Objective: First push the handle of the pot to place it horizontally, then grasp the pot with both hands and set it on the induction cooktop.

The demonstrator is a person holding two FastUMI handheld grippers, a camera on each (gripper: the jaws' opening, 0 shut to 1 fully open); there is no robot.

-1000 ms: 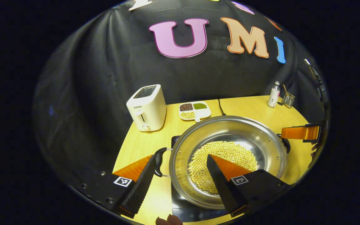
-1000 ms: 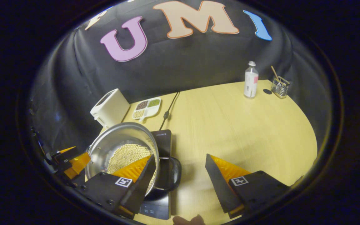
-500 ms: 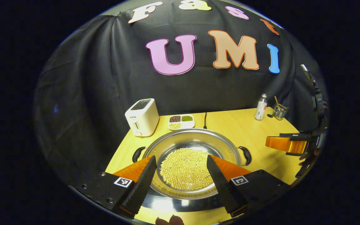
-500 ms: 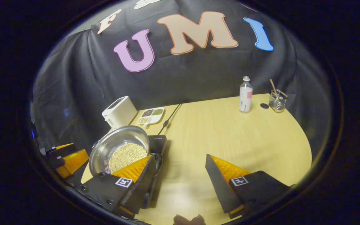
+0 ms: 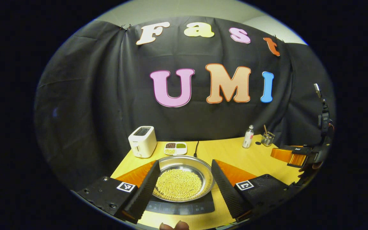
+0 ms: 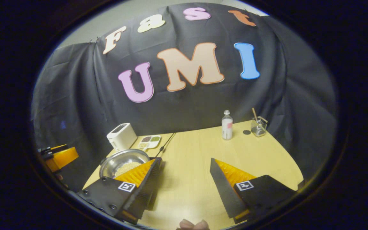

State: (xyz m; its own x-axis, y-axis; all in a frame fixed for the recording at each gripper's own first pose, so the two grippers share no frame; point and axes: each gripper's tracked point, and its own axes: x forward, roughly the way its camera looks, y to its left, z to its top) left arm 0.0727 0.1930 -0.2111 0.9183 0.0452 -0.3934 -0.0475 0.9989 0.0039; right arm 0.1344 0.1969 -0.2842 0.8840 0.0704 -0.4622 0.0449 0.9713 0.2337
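- Pot (image 5: 184,182) of yellow beans sits on the induction cooktop (image 5: 184,207), at 12 o'clock from your left tool (image 5: 184,187); placement looks done.
- Left tool is spread, holding nothing; its fingers frame the pot from nearer the camera.
- Right tool (image 6: 184,183) is spread and empty, pot (image 6: 124,162) at its 10 o'clock.
- Pull both tools clear of the rim; don't clip the pot.
- Leave the toaster (image 5: 142,145) at 11 o'clock alone.
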